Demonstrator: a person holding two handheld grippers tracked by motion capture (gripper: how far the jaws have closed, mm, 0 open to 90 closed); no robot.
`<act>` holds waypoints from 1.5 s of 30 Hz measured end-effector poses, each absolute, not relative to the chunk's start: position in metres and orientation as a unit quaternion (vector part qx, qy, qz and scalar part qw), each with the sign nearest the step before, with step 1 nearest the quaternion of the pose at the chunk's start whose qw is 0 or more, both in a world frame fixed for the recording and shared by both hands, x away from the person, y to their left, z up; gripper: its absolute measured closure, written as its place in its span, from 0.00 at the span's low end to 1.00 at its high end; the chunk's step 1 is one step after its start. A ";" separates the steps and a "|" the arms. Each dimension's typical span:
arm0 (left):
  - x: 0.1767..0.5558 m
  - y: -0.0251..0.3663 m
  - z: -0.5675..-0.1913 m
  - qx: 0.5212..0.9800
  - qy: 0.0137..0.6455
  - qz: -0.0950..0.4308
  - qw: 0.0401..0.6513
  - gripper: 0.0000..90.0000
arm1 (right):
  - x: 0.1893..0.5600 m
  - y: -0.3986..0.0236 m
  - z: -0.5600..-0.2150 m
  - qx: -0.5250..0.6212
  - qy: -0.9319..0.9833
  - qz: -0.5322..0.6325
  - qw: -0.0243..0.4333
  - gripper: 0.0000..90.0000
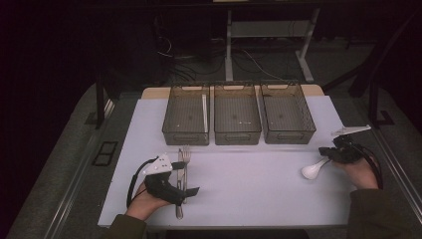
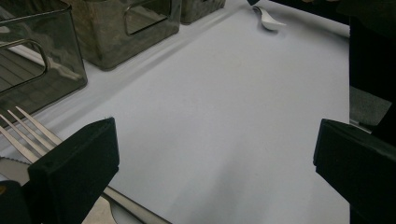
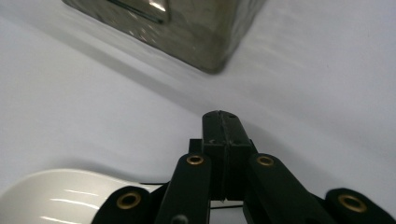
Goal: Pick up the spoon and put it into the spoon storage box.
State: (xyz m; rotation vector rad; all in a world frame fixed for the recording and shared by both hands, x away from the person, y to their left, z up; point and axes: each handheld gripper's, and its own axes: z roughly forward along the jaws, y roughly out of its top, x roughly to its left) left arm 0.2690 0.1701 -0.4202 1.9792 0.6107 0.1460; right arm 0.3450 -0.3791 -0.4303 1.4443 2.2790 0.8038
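Note:
A white spoon lies at the right of the white table sheet, bowl up, its handle running up to my right gripper. In the right gripper view the jaws of that gripper are pressed together and the spoon's bowl lies low at the left; the handle is hidden under the linkage. A metal fork and a knife lie side by side at the front left. My left gripper rests over them, open. In its own view that gripper has its jaws far apart, with the fork tines beside one of them.
Three grey see-through bins stand in a row at the back of the sheet: left, middle, right. A thin white stick lies in the left one. The sheet's front edge runs close to both hands.

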 end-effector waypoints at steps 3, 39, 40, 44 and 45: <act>0.270 0.170 -0.420 0.823 0.252 0.060 0.506 0.00 | 0.348 -0.381 -0.434 0.510 0.800 0.272 0.161 1.00; 0.269 0.170 -0.420 0.822 0.254 0.060 0.506 0.00 | 0.298 -0.393 -0.422 0.500 0.790 0.336 0.110 0.87; 0.269 0.170 -0.421 0.823 0.253 0.060 0.506 0.00 | 0.298 -0.392 -0.421 0.496 0.788 0.350 0.105 0.84; 0.269 0.169 -0.421 0.823 0.251 0.060 0.505 0.00 | 0.298 -0.385 -0.421 0.482 0.790 0.368 0.095 0.67; 0.269 0.169 -0.421 0.823 0.252 0.060 0.505 0.00 | 0.299 -0.383 -0.421 0.480 0.791 0.368 0.092 0.66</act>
